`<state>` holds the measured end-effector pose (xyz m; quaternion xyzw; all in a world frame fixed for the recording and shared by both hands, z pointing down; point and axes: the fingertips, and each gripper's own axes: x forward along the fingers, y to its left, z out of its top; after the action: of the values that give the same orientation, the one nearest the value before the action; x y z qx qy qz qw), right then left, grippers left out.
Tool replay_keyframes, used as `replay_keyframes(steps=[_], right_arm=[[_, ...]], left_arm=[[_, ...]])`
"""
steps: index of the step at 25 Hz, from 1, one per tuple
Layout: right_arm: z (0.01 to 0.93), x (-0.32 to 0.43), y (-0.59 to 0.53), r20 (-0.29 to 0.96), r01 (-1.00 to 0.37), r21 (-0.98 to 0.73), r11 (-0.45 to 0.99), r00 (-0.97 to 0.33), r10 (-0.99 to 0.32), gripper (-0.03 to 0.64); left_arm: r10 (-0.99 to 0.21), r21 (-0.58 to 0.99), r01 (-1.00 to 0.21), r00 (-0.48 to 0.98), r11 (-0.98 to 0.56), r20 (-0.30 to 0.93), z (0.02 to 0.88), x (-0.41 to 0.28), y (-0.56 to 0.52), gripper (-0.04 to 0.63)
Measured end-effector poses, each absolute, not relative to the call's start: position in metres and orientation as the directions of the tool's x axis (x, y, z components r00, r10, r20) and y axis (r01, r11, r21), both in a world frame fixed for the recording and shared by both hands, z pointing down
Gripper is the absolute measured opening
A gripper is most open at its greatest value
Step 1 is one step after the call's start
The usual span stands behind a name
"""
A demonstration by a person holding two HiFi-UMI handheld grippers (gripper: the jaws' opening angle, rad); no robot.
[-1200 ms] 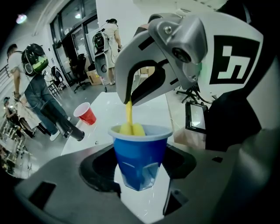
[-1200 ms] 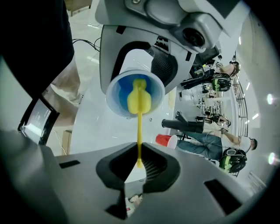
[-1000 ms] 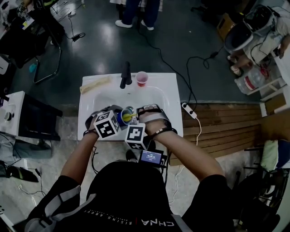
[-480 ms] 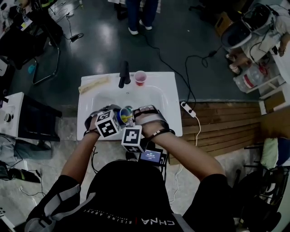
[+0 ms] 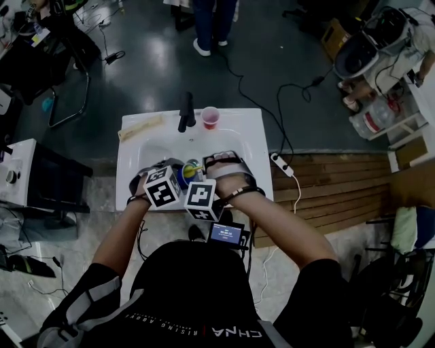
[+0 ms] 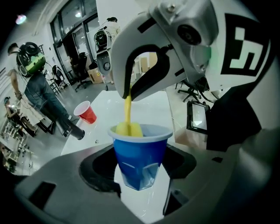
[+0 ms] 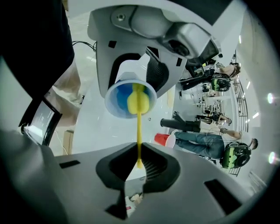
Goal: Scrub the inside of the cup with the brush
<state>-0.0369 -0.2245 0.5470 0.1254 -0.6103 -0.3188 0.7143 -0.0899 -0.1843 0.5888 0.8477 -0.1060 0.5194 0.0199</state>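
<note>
Over the white sink (image 5: 153, 146), my left gripper (image 6: 141, 170) is shut on a blue cup (image 6: 140, 155) with a white rim, held upright between its dark jaws. A yellow brush (image 6: 128, 127) stands with its sponge head inside that blue cup (image 7: 130, 99). My right gripper (image 7: 138, 165) is shut on the thin handle of the yellow brush (image 7: 139, 127), whose head fills the cup's mouth. From the head view, both grippers meet at the sink's near edge, the blue cup (image 5: 189, 173) between them, the left gripper (image 5: 178, 175) on one side and the right gripper (image 5: 204, 171) on the other.
A red cup (image 5: 211, 117) stands on the sink's far rim next to a black faucet (image 5: 185, 112). A pale strip (image 5: 141, 126) lies at the rim's back left. Cables (image 5: 258, 102) run over the dark floor behind, where a person (image 5: 211, 20) stands. Wooden planks (image 5: 340, 190) lie right.
My right gripper has shifted a little toward the far side with the brush in the cup. The left gripper and the cup stay put. The person behind the sink has stepped.
</note>
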Motion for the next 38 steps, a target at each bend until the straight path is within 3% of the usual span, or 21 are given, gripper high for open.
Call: replay_keyframes(steps=[14, 38], right_arm=[[0.564, -0.040, -0.204, 0.839, 0.276, 0.515, 0.812, 0.029, -0.543, 0.037], [0.537, -0.038, -0.194, 0.877, 0.085, 0.478, 0.874, -0.091, -0.471, 0.037]], left_arm=[[-0.177, -0.083, -0.220, 0.448, -0.972, 0.876, 0.582, -0.100, -0.191, 0.295], [-0.219, -0.075, -0.303, 0.478, -0.950, 0.851, 0.591, -0.119, -0.195, 0.295]])
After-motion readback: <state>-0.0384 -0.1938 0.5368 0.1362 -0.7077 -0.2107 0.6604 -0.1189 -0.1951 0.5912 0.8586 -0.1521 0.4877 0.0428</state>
